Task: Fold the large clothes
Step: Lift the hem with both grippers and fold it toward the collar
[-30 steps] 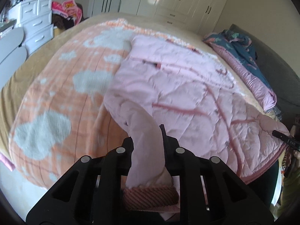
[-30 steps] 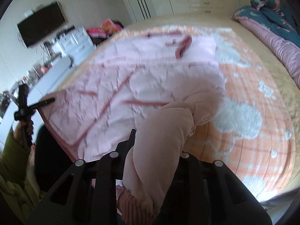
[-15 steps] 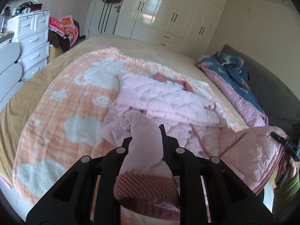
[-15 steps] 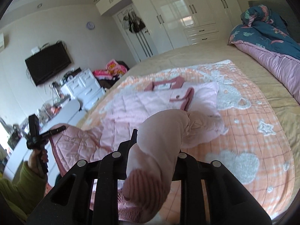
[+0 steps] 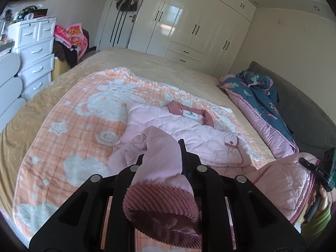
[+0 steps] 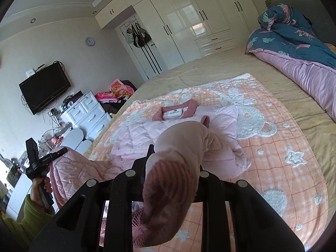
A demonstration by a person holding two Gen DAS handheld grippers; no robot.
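Since a second ago you have raised both sleeves of the pink jacket [image 5: 184, 130] off the orange blanket [image 5: 69, 130]: left gripper [image 5: 162, 157] clamps one cuff, right gripper [image 6: 174, 157] the other (lower centre); bedding [image 6: 294, 48] upper right.

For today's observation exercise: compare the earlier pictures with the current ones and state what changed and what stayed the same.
Both grippers rose, lifting the pink jacket's lower part off the blanket and doubling it toward the collar. Left gripper and right gripper stayed clamped on the sleeves; nothing was released.
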